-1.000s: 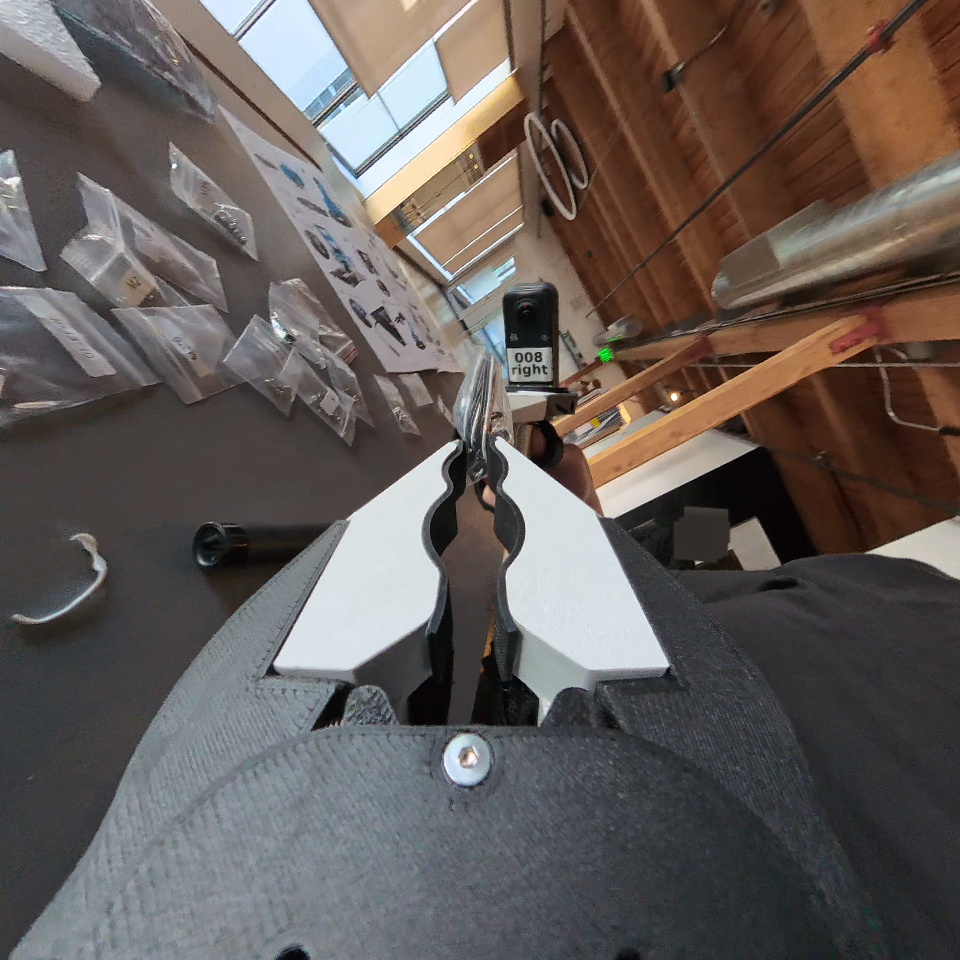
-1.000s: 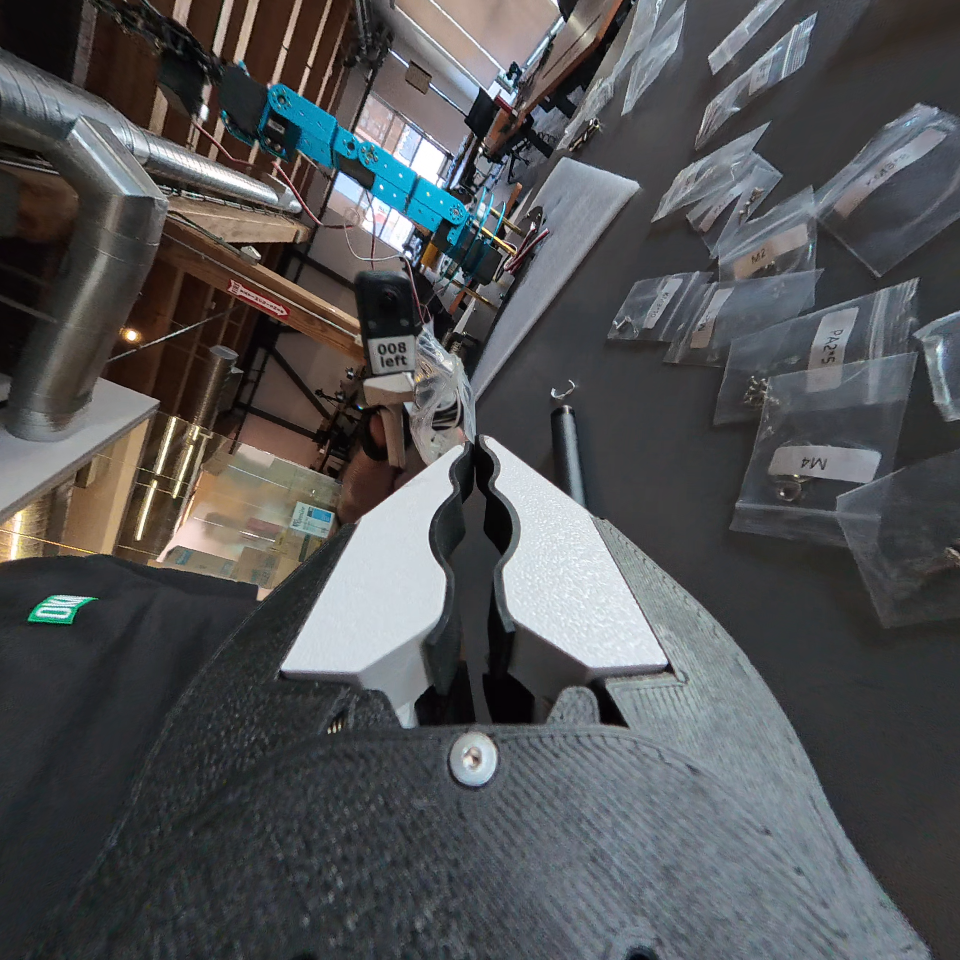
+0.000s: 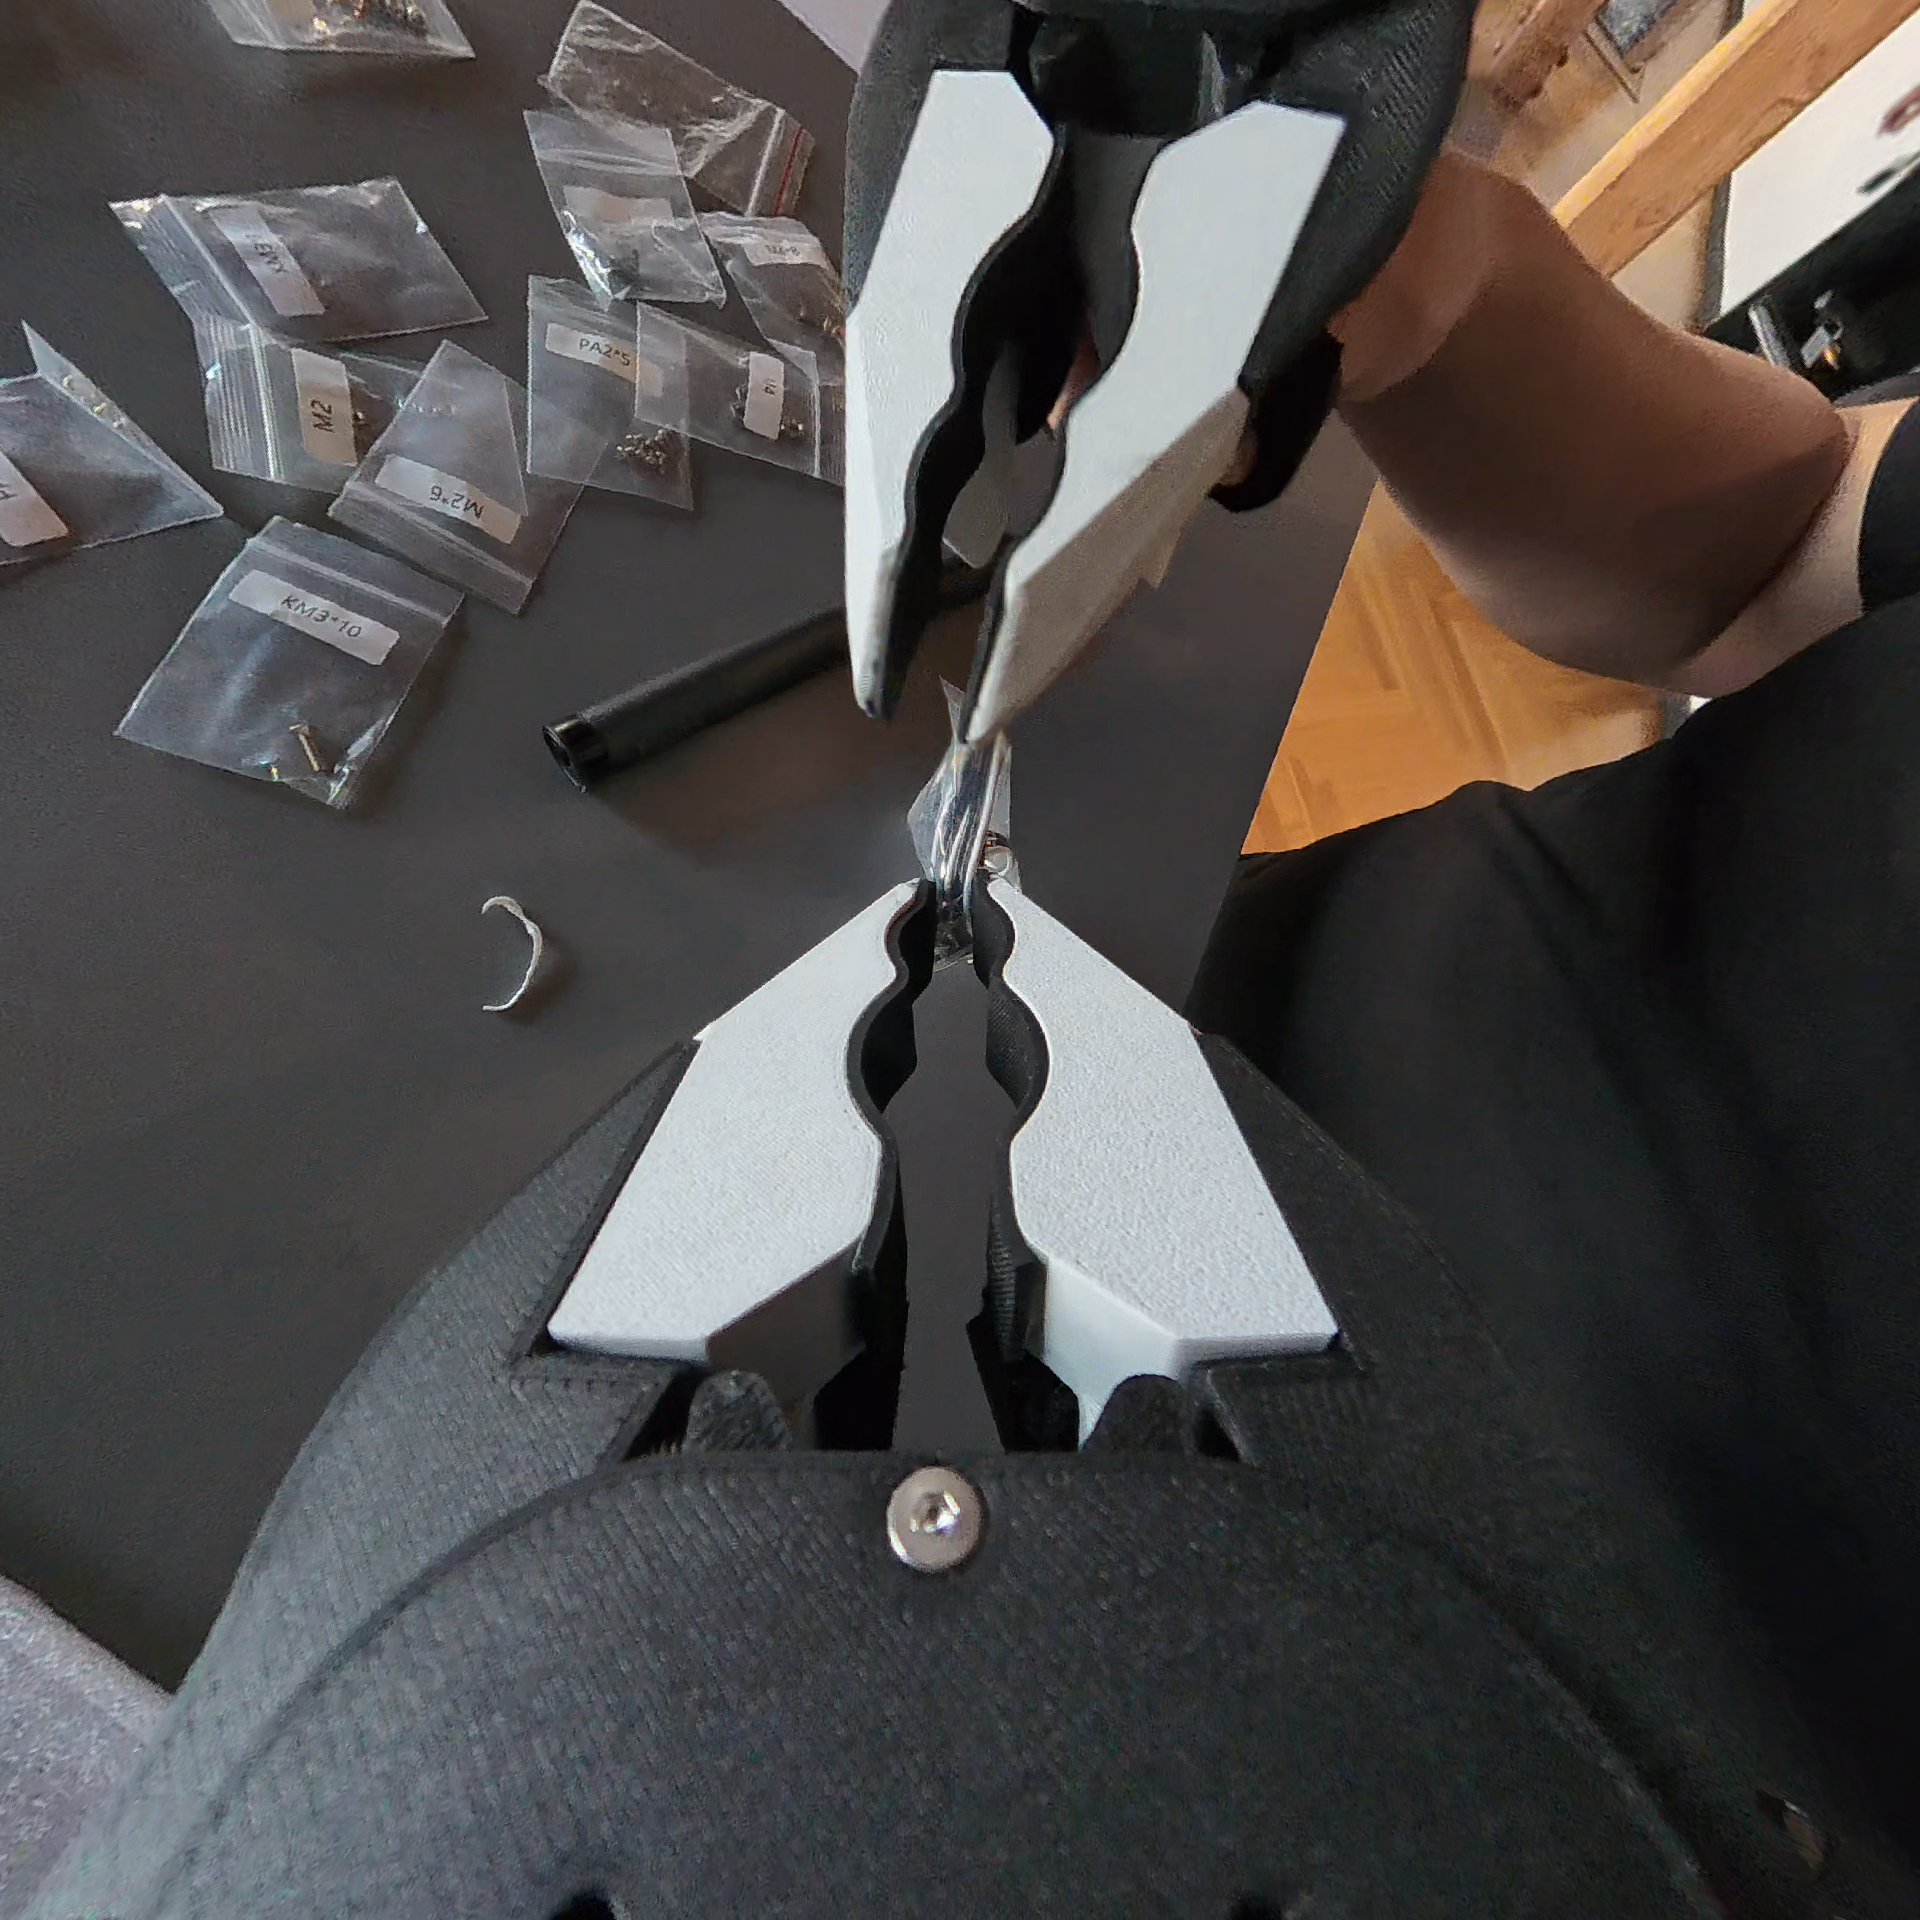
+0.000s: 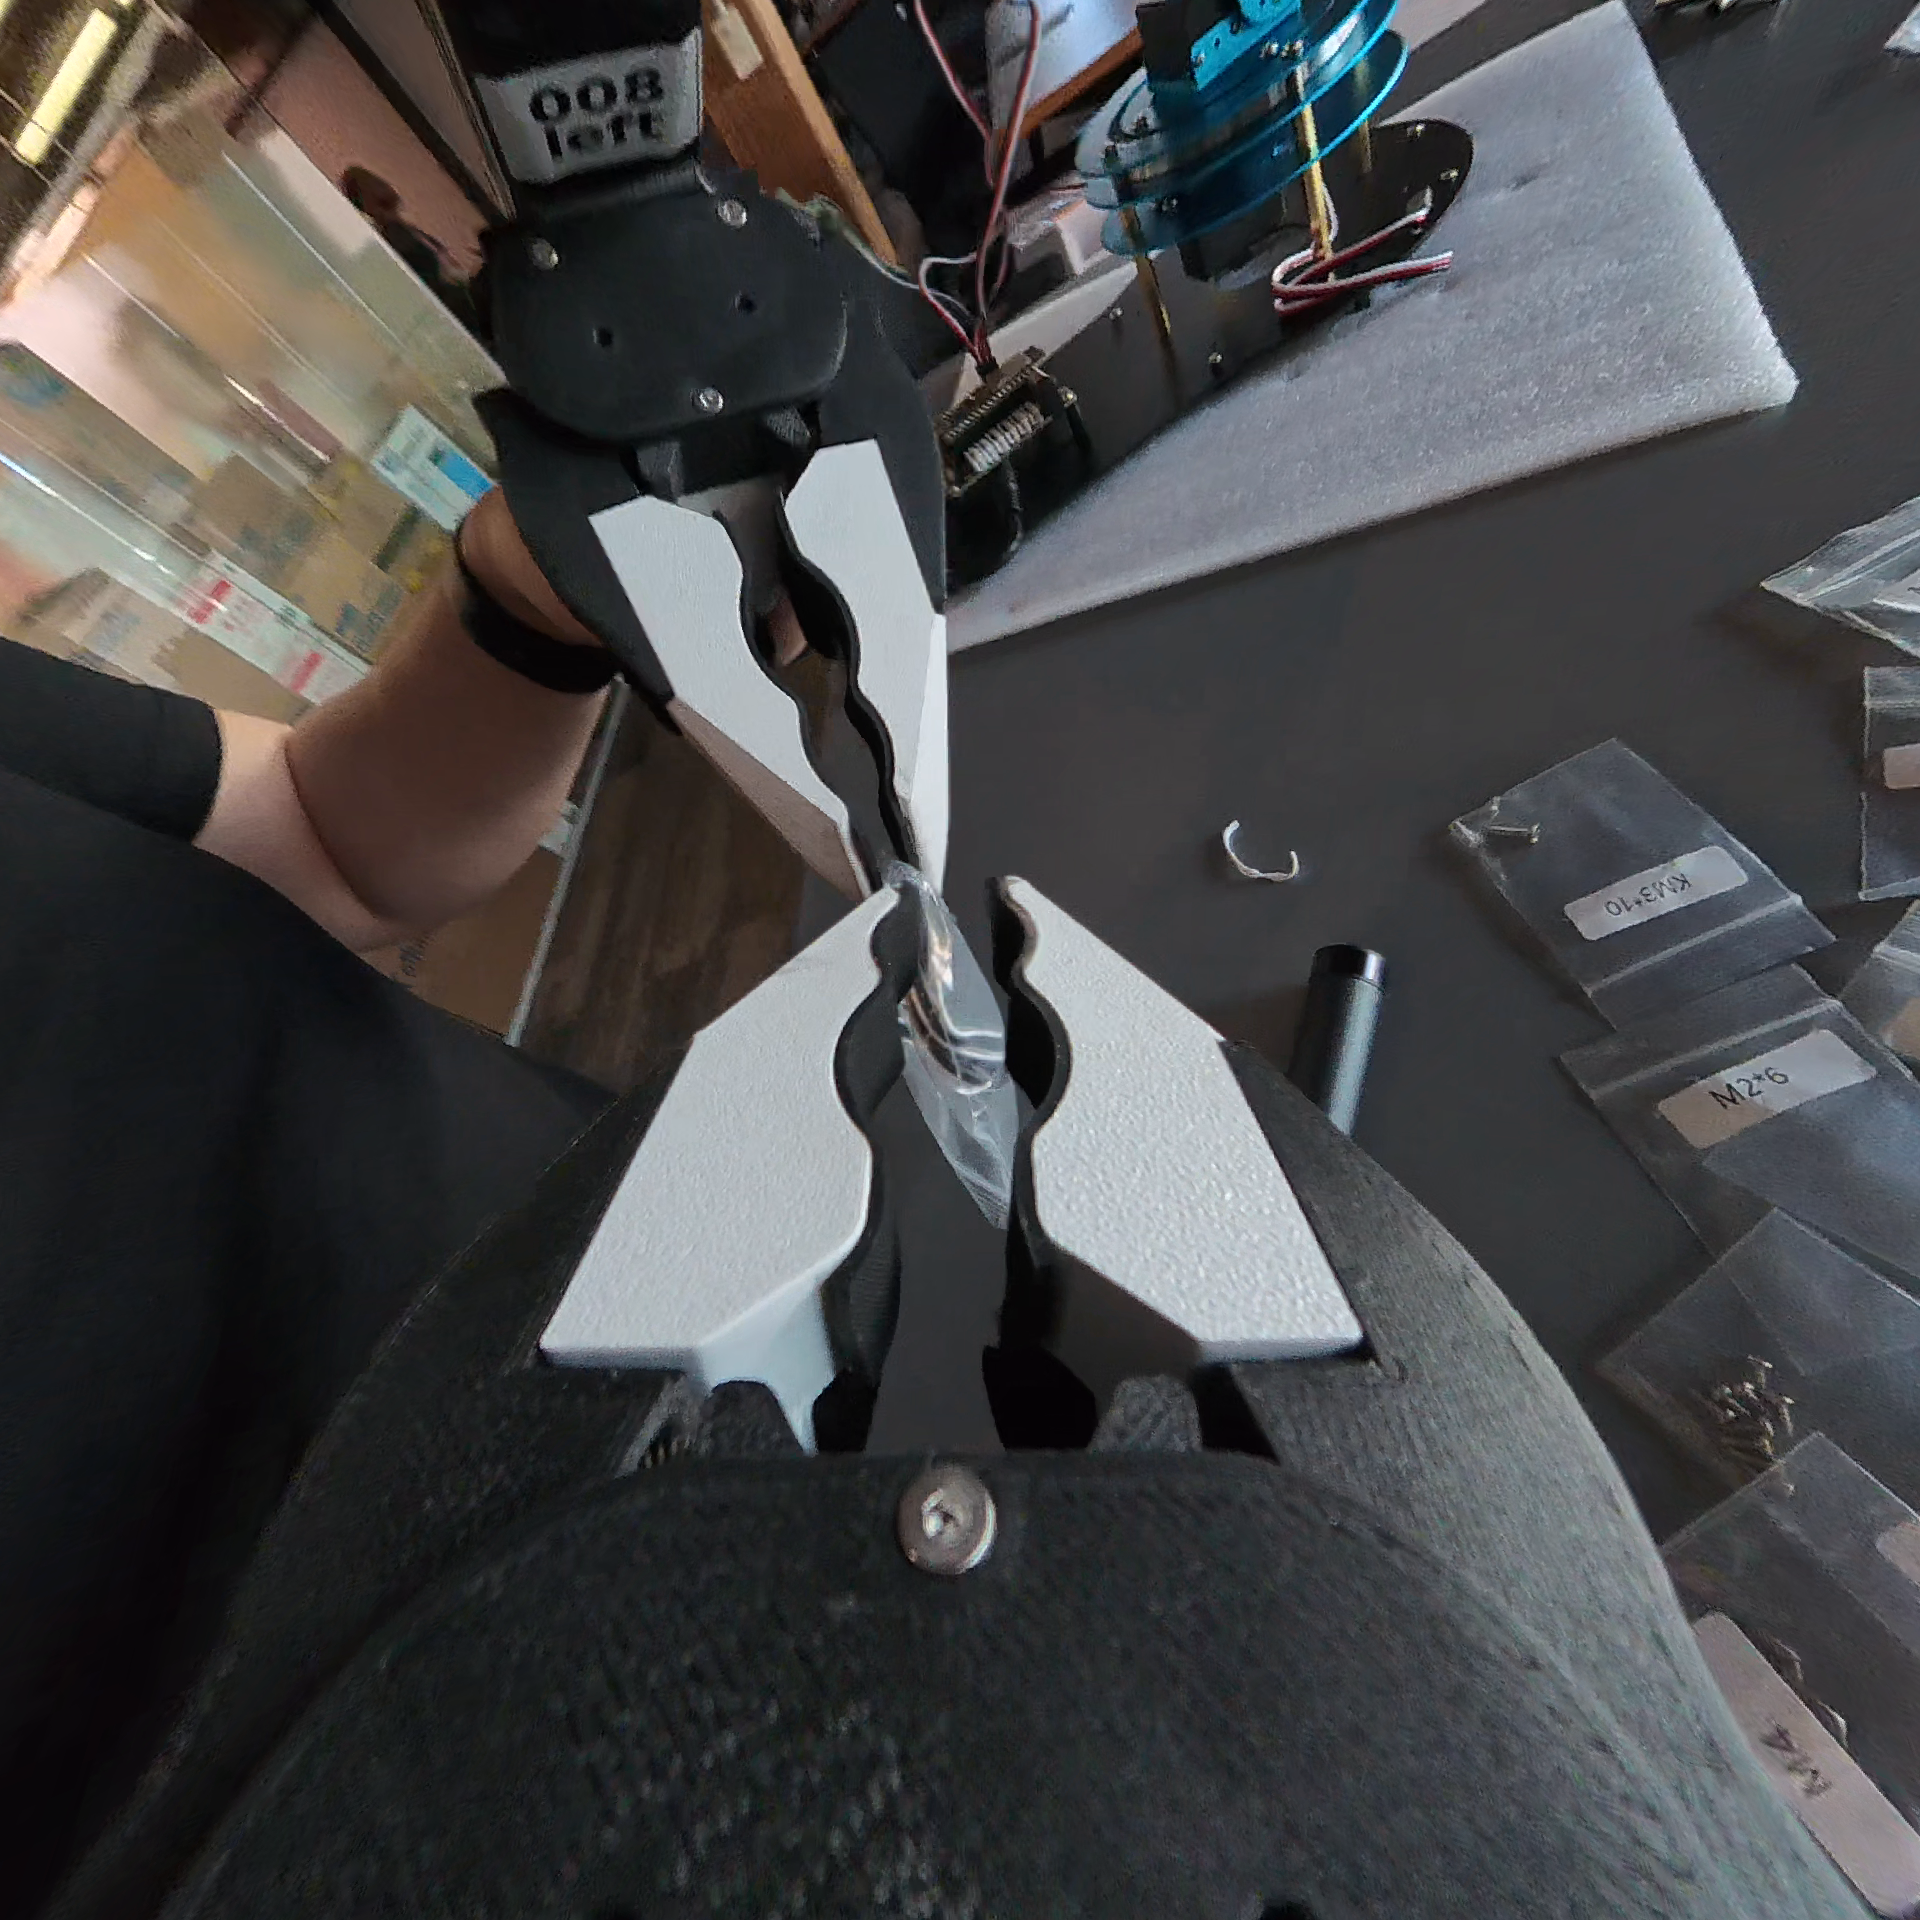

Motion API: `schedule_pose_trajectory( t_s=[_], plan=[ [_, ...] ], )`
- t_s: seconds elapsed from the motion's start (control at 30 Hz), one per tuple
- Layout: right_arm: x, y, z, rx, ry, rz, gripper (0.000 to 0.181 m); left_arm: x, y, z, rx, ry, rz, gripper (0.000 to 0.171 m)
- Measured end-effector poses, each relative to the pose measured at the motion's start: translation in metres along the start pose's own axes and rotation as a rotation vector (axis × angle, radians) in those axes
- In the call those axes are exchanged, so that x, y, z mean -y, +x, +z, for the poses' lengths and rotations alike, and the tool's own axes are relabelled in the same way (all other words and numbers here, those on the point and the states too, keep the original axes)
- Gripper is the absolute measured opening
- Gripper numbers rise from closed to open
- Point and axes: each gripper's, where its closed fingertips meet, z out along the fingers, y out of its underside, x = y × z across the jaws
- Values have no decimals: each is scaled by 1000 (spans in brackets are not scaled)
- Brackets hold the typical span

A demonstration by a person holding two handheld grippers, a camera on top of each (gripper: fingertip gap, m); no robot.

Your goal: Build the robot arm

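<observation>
One small clear bag (image 3: 961, 821) hangs between two grippers above the table's edge: left gripper (image 3: 948, 896) pinches it; right gripper (image 4: 945, 896) stands parted around it. One black tube (image 3: 691, 698) lies nearby.

A workshop for building small machines, by the look of it. The dark tabletop (image 3: 260, 1091) is strewn with little clear zip bags (image 3: 291, 660) of screws, each with a white label. A black tube (image 3: 696, 691) and a curled white scrap (image 3: 516, 954) lie loose among them. Farther along, a grey foam sheet (image 4: 1621, 281) carries a half-built blue device (image 4: 1236, 125) with red, white and black wires (image 4: 1361, 272) trailing from it. Wooden beams (image 3: 1662, 125) and glass partitions (image 4: 208, 416) stand beyond the tabletop's edge.
</observation>
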Motion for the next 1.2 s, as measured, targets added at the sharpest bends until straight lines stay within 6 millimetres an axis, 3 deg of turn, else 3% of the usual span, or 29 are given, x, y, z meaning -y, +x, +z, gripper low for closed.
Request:
schedule_pose_trajectory(
  t_s=[0.07, 0.33, 0.57, 0.83, 0.93, 1.0, 1.07, 1.1, 1.13, 1.2],
  plan=[
    [-2, -6, -1, 68, -18, 29, 2, 1, -1, 0, 11, 0, 9, 4],
    [-7, -7, 3, 100, -44, 32, 0, -2, -3, -2, 16, 25, 23, 5],
    [-5, -5, 7, 95, -30, 12, 0, -6, -7, -16, -39, 137, -76, 7],
    [-2, 1, 12, 97, -24, 12, 0, -13, -18, -19, 24, 76, -45, 0],
    [18, 1, 11, 101, -13, -27, 0, 4, -28, -38, 103, 65, -4, 0],
    [50, -3, 6, 105, 50, -94, 0, 27, -33, -60, 177, 91, 43, 0],
    [74, 11, 9, 37, 96, -168, 0, 44, -50, -81, 320, 80, 97, 0],
    [72, 22, 17, 16, 47, -177, 0, 47, -60, -87, 380, 53, 129, 0],
    [71, 27, 22, 26, -7, -172, 0, 50, -70, -90, 415, 28, 145, 0],
    [96, 31, 20, 24, 80, -175, 0, 52, -86, -91, 455, -11, 128, 0]
  ],
)
